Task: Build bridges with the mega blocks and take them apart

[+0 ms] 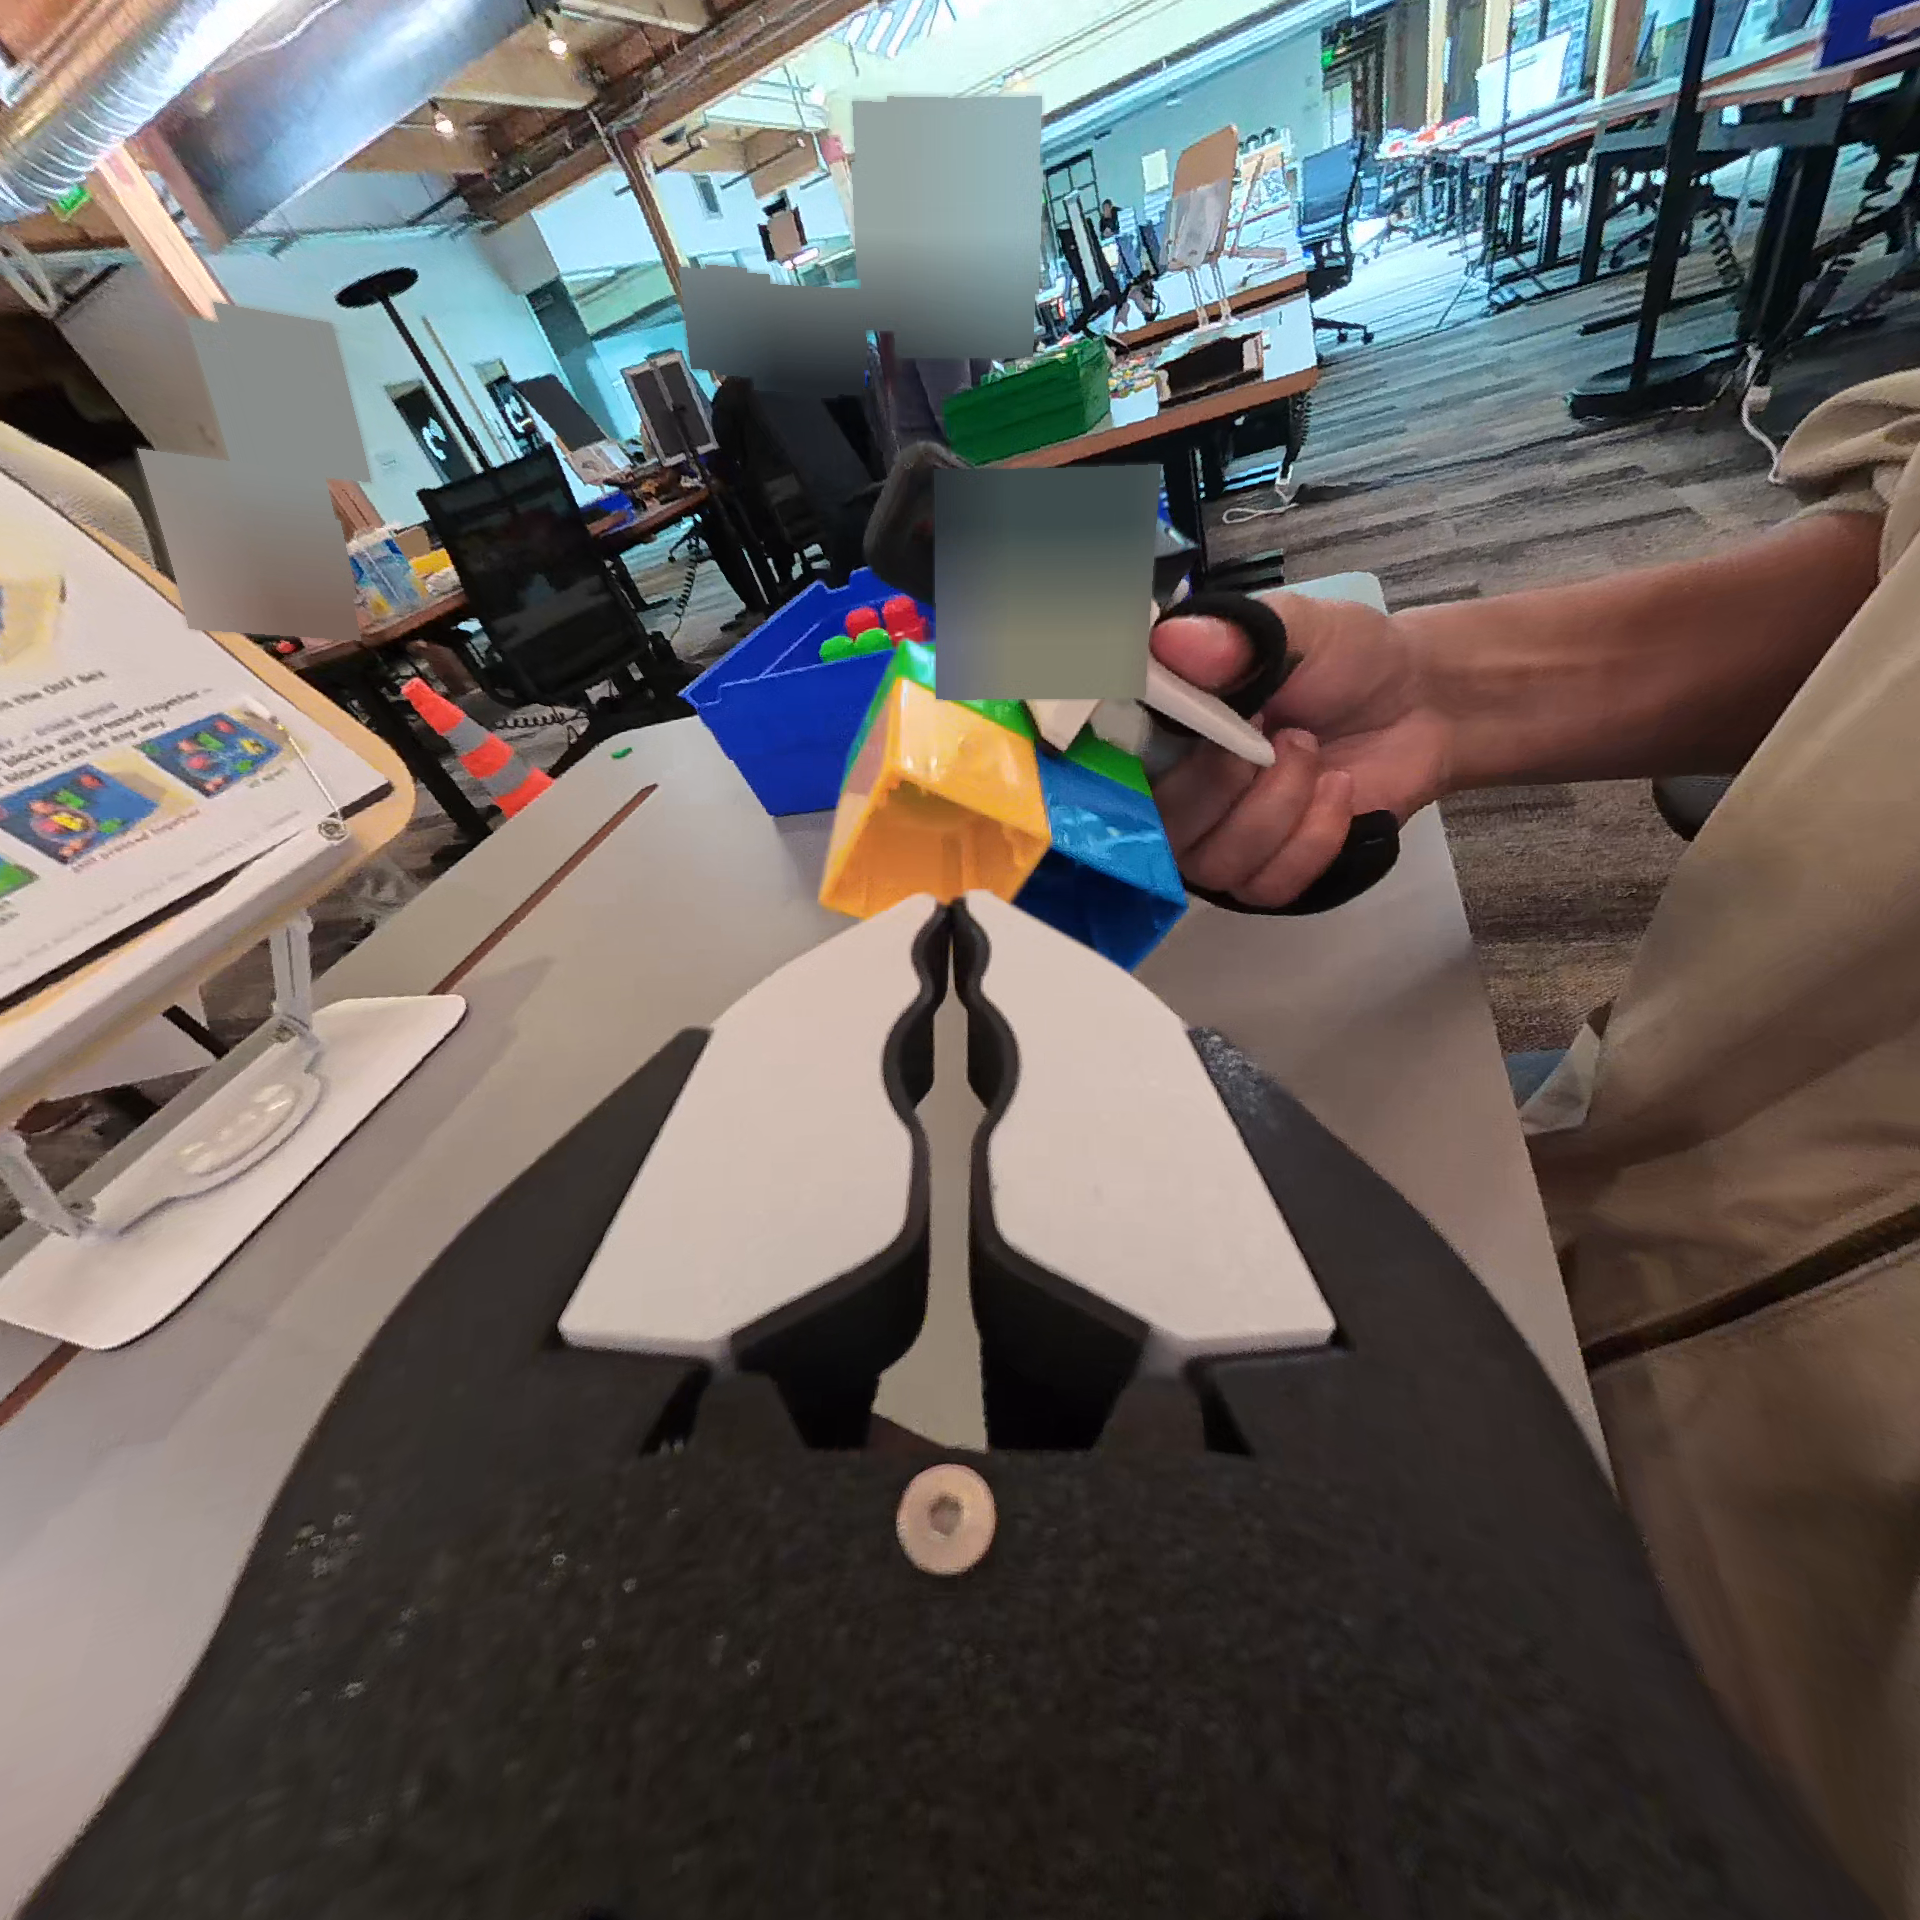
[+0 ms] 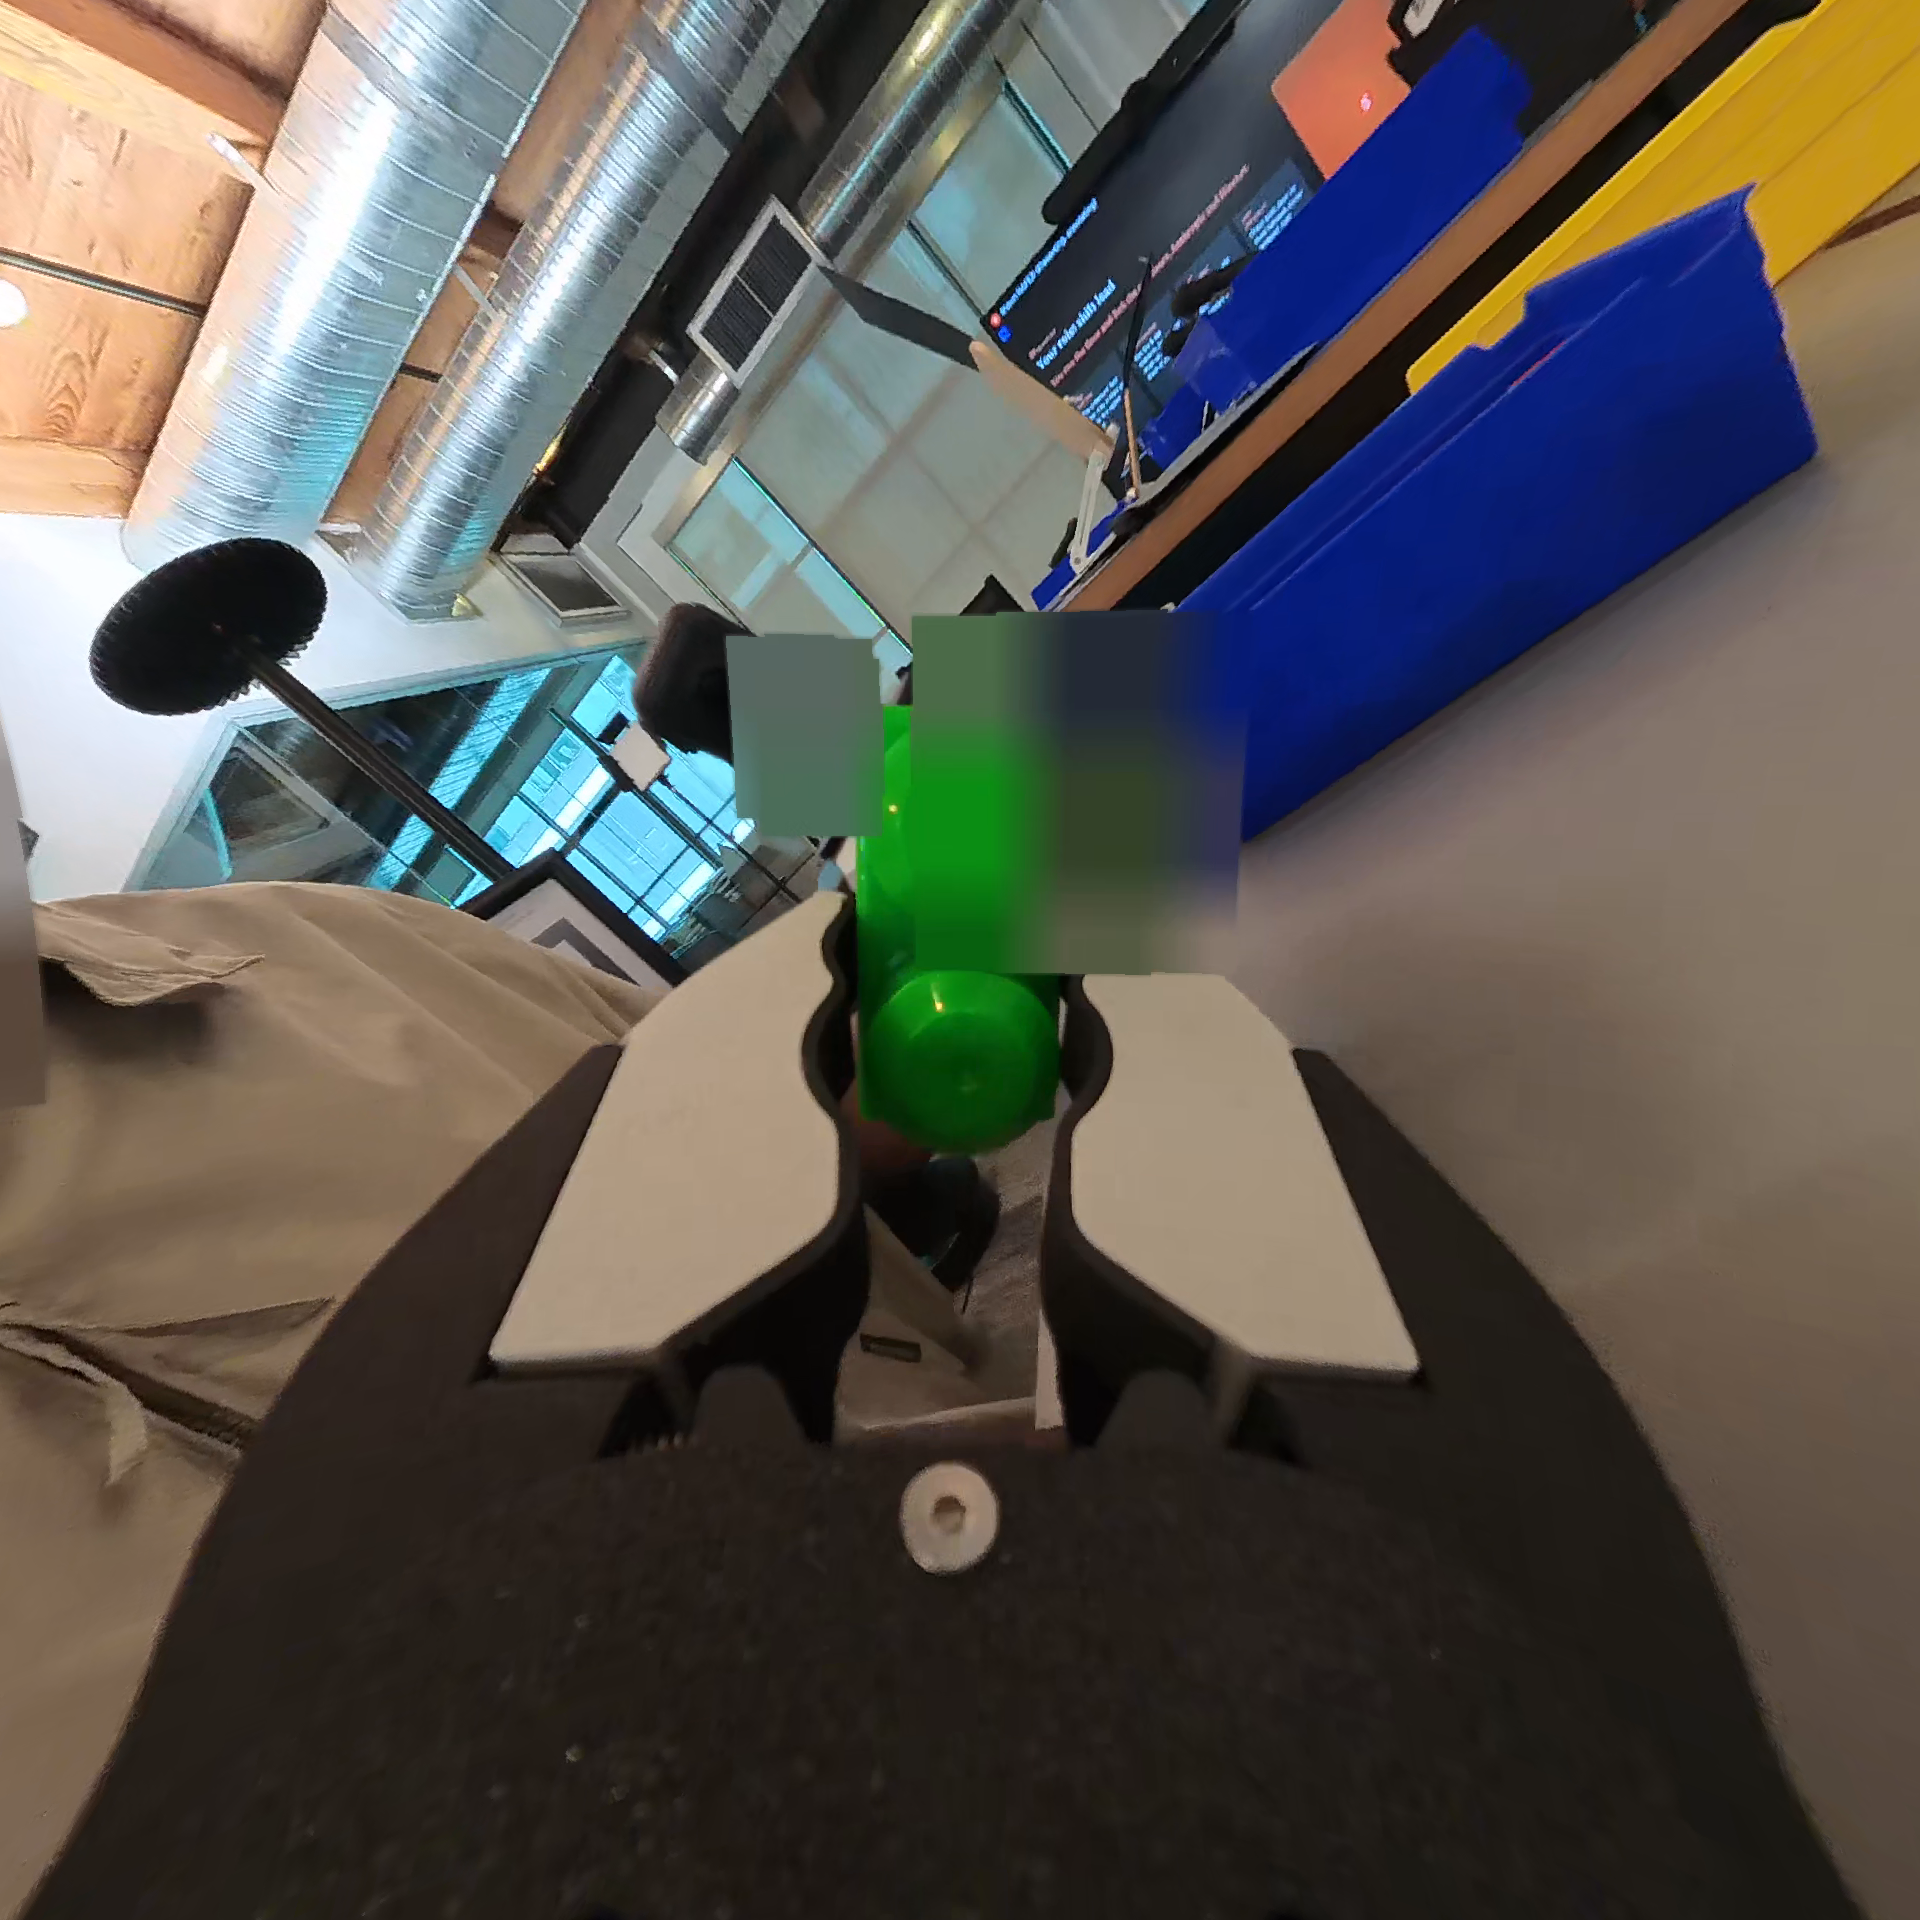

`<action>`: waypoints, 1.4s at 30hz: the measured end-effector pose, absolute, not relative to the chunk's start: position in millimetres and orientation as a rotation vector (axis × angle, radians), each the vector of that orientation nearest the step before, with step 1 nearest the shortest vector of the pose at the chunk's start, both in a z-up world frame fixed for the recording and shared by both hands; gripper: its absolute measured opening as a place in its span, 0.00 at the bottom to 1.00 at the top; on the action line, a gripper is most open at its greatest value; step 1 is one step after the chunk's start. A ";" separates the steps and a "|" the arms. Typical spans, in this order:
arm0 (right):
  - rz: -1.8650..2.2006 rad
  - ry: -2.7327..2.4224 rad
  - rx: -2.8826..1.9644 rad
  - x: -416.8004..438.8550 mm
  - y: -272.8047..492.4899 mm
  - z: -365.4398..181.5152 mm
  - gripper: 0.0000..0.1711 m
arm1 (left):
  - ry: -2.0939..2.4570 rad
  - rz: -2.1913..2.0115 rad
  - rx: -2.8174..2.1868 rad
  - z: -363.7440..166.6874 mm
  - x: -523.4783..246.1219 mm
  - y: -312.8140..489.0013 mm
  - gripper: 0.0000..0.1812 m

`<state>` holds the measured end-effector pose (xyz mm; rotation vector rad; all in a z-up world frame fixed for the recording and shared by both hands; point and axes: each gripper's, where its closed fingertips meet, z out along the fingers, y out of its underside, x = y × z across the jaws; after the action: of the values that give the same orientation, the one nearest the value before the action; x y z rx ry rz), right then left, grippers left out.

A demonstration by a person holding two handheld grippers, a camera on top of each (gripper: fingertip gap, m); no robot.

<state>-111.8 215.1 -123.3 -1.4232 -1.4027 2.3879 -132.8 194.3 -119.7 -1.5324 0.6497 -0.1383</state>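
Left wrist view shows the left gripper [image 1: 951, 906] pinched nearly closed on the thin open rim of the yellow block [image 1: 940, 805], which is hollow and glossy underneath. That block is joined to a green block [image 1: 914, 665] above and has a blue block [image 1: 1107, 868] at its 3 o'clock, all lifted off the grey table [image 1: 644, 935]. The right gripper [image 2: 961, 997] stands partly open, clamped on the green block [image 2: 956, 1070] by its rounded stud end. I judge this a take-apart step: the 3-piece cluster is not yet separated. At 11 o'clock of the cluster sits a blue bin [image 1: 769, 717] holding red and green pieces. A hand [image 1: 1309, 727] works the right tool's black loop handle.
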 end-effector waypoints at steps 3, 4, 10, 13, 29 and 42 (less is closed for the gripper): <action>2.372 -1.435 -1.419 -110.9 211.7 -123.2 0.21 | 0.698 -0.152 -1.560 -122.8 -127.9 193.7 0.00; 2.367 -1.450 -1.415 -110.5 210.2 -123.1 0.21 | 0.701 -0.139 -1.571 -124.4 -128.0 195.2 0.00; 2.324 -1.528 -1.411 -110.4 203.2 -126.1 0.21 | 0.713 -0.151 -1.582 -128.0 -128.8 197.5 0.00; 2.306 -1.539 -1.417 -110.8 203.8 -127.8 0.21 | 0.720 -0.140 -1.587 -131.5 -129.3 199.7 0.00; 2.159 -1.663 -1.488 -113.2 205.5 -143.1 0.21 | 0.685 -0.179 -1.616 -139.5 -128.1 206.7 0.00; 2.190 -1.626 -1.467 -122.5 206.2 -142.5 0.21 | 0.628 -0.075 -1.591 -118.6 -151.9 209.7 0.00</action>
<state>-122.5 206.2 -142.5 -1.4666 -1.6258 2.1904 -151.9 209.7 -118.6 -1.5909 0.6278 -0.0750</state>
